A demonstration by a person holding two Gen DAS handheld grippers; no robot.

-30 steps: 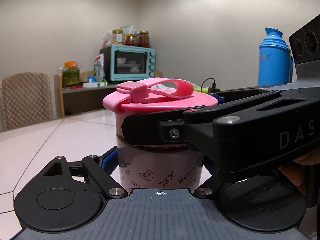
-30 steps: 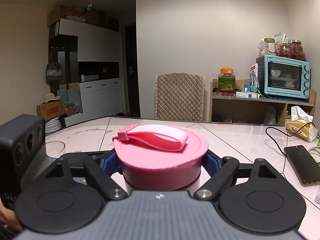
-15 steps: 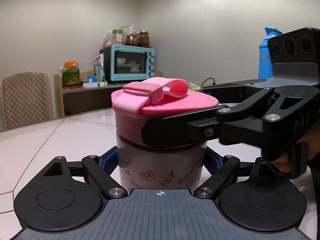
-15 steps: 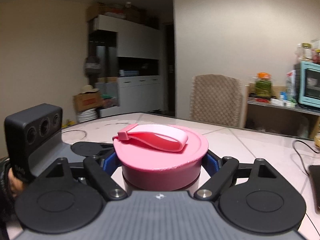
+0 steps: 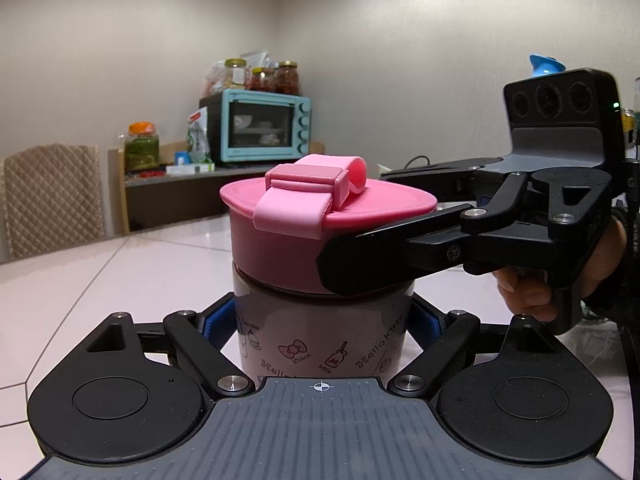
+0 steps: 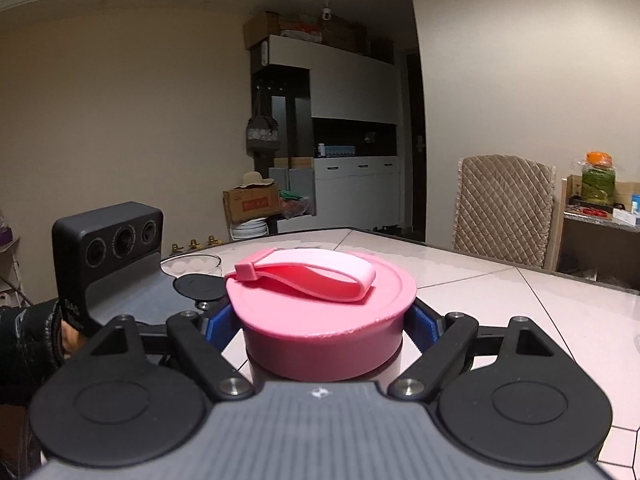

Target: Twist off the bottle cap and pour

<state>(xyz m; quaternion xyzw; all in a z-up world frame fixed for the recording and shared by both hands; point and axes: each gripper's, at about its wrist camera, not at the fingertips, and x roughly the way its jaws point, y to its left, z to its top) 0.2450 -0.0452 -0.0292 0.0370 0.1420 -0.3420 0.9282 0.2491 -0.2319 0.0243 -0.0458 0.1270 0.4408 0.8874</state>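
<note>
Meanwhile, left gripper [image 5: 322,322] clamped the bottle [image 5: 320,336] at frame centre, bracing it. Right gripper [image 6: 322,320] pinched the cap [image 6: 320,308], apparently to twist it.

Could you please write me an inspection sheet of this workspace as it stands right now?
Surface: white tiled table, glossy.
Job's things: bottle upright on the table; pink cap still on, its strap loop folded flat on top.
Clutter: glass behind the left gripper.
Grippers: left gripper shut on the bottle; right gripper shut on the cap.
Cables: black cable behind the cap; where it leads is hidden.
Surroundings: toaster oven with jars on top, quilted chair, white cabinet, cardboard box.
</note>
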